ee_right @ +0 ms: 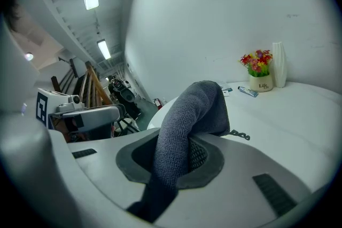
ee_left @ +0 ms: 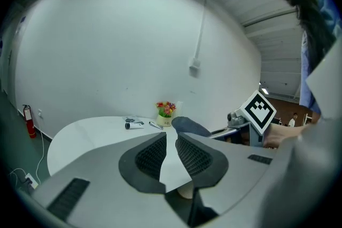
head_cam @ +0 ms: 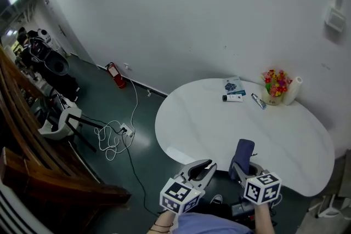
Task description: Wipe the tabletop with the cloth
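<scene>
My right gripper [ee_right: 181, 153] has its jaws clamped on the grey cloth [ee_right: 188, 112], above the table's [head_cam: 208, 118] near edge. My left gripper [ee_left: 170, 153] has its jaws slightly apart, with nothing between them.

The left tool [ee_left: 171, 135] is hovering with jaws slightly apart and nothing between them, facing the white surface [ee_left: 91, 136] and dark cloth [ee_left: 187, 125]

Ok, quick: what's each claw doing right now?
Left claw: open, nothing in it.
Right claw: closed on the grey cloth.
</scene>
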Tool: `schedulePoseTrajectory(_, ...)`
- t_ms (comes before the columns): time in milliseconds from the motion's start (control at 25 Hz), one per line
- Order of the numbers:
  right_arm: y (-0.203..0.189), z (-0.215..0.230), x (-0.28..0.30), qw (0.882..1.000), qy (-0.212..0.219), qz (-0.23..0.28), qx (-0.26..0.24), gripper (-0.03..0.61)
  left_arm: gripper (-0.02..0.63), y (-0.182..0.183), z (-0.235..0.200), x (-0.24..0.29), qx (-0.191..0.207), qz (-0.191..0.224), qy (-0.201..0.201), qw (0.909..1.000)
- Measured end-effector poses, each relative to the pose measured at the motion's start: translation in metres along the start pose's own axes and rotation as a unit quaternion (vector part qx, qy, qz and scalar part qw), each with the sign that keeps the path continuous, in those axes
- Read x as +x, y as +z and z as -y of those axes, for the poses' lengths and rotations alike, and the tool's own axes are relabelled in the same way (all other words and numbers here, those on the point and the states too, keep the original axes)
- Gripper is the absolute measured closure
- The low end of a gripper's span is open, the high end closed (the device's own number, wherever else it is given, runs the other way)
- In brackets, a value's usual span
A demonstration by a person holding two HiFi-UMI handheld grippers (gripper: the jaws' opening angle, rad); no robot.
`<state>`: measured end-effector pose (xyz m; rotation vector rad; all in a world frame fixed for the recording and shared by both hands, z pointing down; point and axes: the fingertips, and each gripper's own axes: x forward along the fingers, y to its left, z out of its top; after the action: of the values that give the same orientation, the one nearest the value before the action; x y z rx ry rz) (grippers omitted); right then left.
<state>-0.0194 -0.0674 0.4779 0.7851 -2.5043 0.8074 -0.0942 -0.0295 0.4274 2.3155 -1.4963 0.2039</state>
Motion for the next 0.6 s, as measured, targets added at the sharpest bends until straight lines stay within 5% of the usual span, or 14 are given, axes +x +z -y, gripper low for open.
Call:
schedulePoseTrajectory(240, 0.023, 0.000, 0.038, 1.000, 0.003, -0.006, -0.004, 0.511, 0.552, 0.004, -0.054, 0.007, -0.020, -0.003, 0.019, 0.9996)
schedulePoseTrajectory(600, 0.068, -0.008, 0.125, 1.000, -0.025, -0.009, 0.007, 0.511, 0.552, 0.022, -0.149, 0.015, 0.014, -0.027, -0.005, 0.9995)
